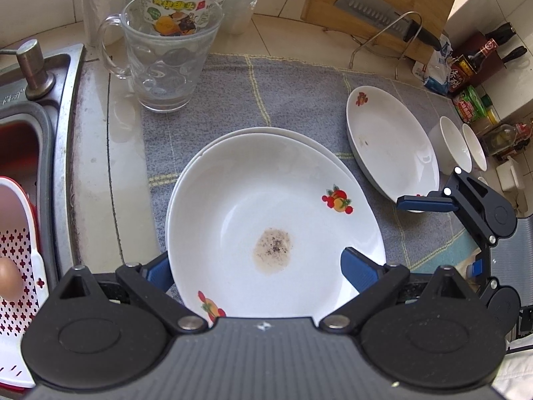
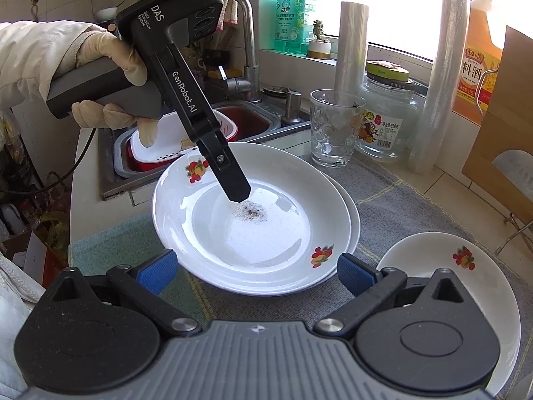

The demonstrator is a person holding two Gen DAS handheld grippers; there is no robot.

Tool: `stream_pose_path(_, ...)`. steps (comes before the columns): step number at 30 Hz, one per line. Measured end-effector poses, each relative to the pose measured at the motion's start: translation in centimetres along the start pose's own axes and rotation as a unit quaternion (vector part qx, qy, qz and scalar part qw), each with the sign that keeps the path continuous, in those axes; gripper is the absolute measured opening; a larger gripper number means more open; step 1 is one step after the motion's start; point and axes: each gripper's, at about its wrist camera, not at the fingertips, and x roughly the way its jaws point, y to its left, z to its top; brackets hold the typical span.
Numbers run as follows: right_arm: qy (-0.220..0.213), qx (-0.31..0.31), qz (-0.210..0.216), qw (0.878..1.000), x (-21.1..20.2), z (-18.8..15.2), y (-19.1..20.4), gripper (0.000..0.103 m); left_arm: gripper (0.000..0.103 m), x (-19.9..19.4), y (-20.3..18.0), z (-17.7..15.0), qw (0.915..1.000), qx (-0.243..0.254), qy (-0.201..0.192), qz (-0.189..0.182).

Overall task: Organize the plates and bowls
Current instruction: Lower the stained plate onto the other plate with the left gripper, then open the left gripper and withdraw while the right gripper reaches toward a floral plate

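Observation:
Two white fruit-print plates are stacked on a grey cloth (image 1: 299,93). The top plate (image 1: 266,200) (image 2: 260,233) has a brown speckled stain in its middle, and the lower plate's rim (image 1: 266,130) shows behind it. My left gripper (image 1: 260,268) is open and straddles the top plate's near rim: one finger lies inside the plate, the other under its edge. A third plate (image 1: 389,143) (image 2: 466,266) lies to the right, and two small white bowls (image 1: 453,143) stand beyond it. My right gripper (image 2: 258,271) is open and empty, just short of the stack.
A glass mug (image 1: 163,60) stands behind the stack. To the left is the sink (image 1: 63,106), holding a red-and-white colander (image 1: 16,250). A cutting board with a knife (image 1: 383,10) leans at the back right, and sauce bottles (image 1: 466,66) crowd the right edge.

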Motion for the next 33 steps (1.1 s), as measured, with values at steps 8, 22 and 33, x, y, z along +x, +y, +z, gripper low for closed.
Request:
stream_pose_path(8, -0.001, 0.001, -0.005, 1.0, -0.1, -0.1, 0.1, 0.103, 0.099, -0.2, -0.5, -0.2, 0.9997, 0.013, 0.003, 0.022)
stream_pose_path(22, 0.003, 0.024, -0.043, 0.999, -0.7, -0.6, 0.0, 0.103, 0.099, -0.7, -2.9, -1.8, 0.9911, 0.085, -0.049, 0.09)
stream_pose_path(33, 0.019, 0.077, -0.147, 0.986, -2.9, -1.4, -1.1, 0.103, 0.099, -0.4, -8.7, -3.4, 0.9689, 0.174, -0.151, 0.09)
